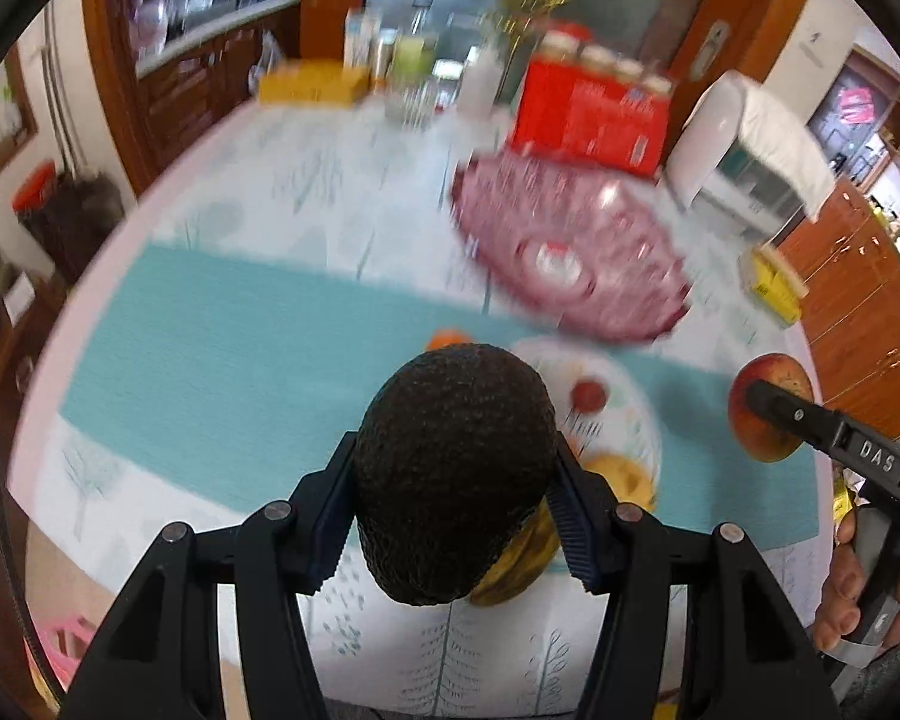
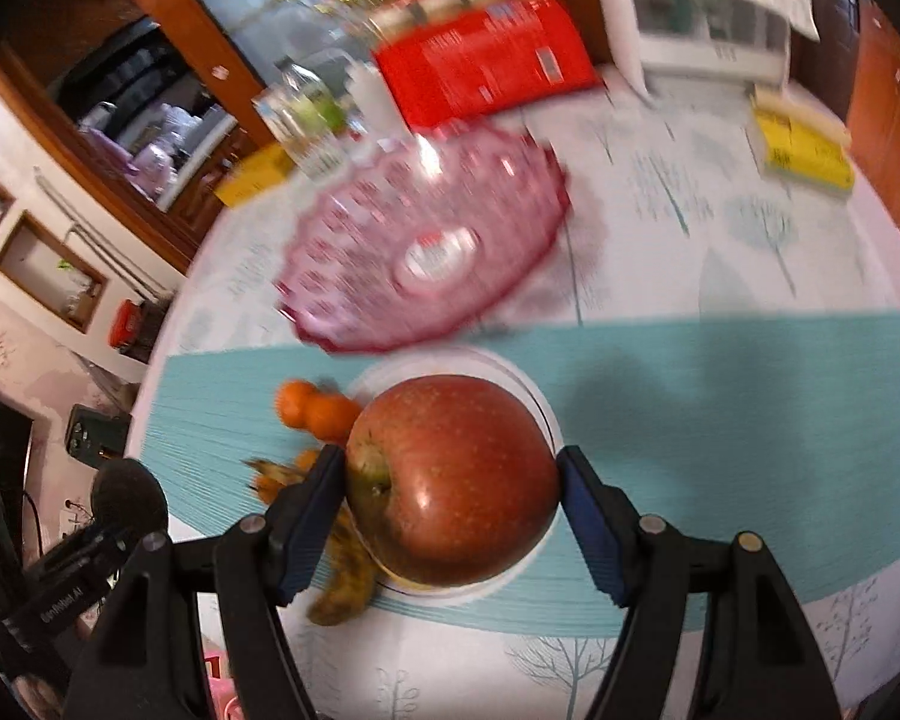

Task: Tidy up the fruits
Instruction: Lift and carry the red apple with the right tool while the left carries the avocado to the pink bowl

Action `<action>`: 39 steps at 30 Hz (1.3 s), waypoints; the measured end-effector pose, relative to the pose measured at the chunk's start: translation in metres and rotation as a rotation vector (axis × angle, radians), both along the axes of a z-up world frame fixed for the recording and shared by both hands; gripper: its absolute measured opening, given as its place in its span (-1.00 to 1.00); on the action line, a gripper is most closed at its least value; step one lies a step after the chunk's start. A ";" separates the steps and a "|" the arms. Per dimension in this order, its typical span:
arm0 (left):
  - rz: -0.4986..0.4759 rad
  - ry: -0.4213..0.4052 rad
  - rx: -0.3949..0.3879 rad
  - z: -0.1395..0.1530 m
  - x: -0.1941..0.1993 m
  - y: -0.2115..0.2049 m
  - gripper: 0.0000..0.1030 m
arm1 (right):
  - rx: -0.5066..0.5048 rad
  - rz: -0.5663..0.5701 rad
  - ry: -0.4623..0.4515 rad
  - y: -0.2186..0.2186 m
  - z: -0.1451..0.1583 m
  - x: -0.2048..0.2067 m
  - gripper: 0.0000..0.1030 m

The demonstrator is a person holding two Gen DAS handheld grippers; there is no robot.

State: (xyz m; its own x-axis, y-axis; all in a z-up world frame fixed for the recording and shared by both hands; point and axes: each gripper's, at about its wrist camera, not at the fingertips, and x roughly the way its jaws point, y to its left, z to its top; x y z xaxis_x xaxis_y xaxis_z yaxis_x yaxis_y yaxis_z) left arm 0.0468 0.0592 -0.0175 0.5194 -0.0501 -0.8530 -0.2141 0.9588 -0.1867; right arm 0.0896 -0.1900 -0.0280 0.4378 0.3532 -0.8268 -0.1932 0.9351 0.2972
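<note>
So the left gripper (image 1: 453, 480) has a dark bumpy avocado (image 1: 455, 471) clamped between its blue pads, jaws spread about as wide as the fruit, held up in the air over the near side of the table. The right gripper (image 2: 450, 492) is doing the same with a big red apple (image 2: 453, 480), stem end turned toward the left pad, both pads touching its sides. In the left view you can see that apple (image 1: 768, 405) off to the right, near the table's edge.

Right under both fruits is a white plate (image 2: 540, 402) sitting on a teal placemat (image 2: 720, 396). A browning banana (image 2: 345, 582) lies at the plate's near-left edge, and a couple of small oranges (image 2: 315, 411) sit on the mat just beside its left rim.

Just past the plate is a pink glass bowl (image 2: 426, 240), its near rim almost at the plate's far edge. Behind it stands a red box (image 2: 486, 57), with bottles (image 2: 306, 108) to its left. A yellow box (image 2: 801, 147) sits well apart on the right, with open tablecloth (image 2: 660, 228) between it and the bowl. Everything in the background is blurry.
</note>
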 end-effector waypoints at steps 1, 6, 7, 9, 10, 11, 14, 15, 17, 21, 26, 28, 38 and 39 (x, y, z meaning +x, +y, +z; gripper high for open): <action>-0.007 -0.022 0.016 0.014 0.003 -0.001 0.11 | 0.005 0.011 -0.026 0.002 0.013 0.001 0.39; -0.045 -0.119 0.084 0.078 0.015 -0.004 0.11 | 0.003 0.045 -0.119 0.010 0.059 0.012 0.39; -0.054 -0.135 0.097 0.090 0.021 -0.006 0.11 | 0.001 0.048 -0.132 0.012 0.065 0.014 0.39; -0.067 -0.156 0.115 0.109 0.033 -0.009 0.11 | -0.007 0.051 -0.169 0.016 0.082 0.021 0.39; -0.072 -0.162 0.118 0.113 0.038 -0.010 0.11 | -0.016 0.050 -0.192 0.018 0.090 0.026 0.39; -0.080 -0.170 0.118 0.120 0.045 -0.010 0.11 | -0.026 0.045 -0.210 0.020 0.097 0.030 0.39; -0.105 -0.174 0.119 0.134 0.068 -0.010 0.11 | -0.053 0.033 -0.247 0.028 0.114 0.045 0.39; -0.111 -0.171 0.126 0.136 0.075 -0.009 0.11 | -0.055 0.030 -0.257 0.030 0.120 0.051 0.39; -0.128 -0.161 0.156 0.139 0.094 -0.010 0.11 | -0.063 0.021 -0.274 0.034 0.126 0.061 0.39; -0.181 -0.150 0.185 0.129 0.136 -0.011 0.11 | -0.086 -0.005 -0.248 0.043 0.118 0.089 0.39; -0.247 -0.071 0.143 0.077 0.189 -0.012 0.11 | -0.111 -0.036 -0.146 0.059 0.077 0.124 0.39; -0.278 -0.025 0.121 0.045 0.209 -0.013 0.11 | -0.121 -0.043 -0.104 0.066 0.052 0.137 0.39; -0.355 0.153 0.087 -0.091 0.261 -0.018 0.11 | -0.248 -0.079 0.090 0.085 -0.070 0.179 0.39; -0.362 0.157 0.088 -0.098 0.264 -0.019 0.11 | -0.253 -0.080 0.098 0.085 -0.075 0.181 0.39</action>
State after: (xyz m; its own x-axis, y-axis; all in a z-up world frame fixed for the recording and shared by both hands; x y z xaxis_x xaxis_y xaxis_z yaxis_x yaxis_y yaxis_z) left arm 0.3103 0.0405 -0.1159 0.3449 -0.1294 -0.9297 0.1205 0.9884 -0.0929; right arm 0.2709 -0.1046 -0.1035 0.3698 0.0980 -0.9239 -0.0975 0.9930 0.0663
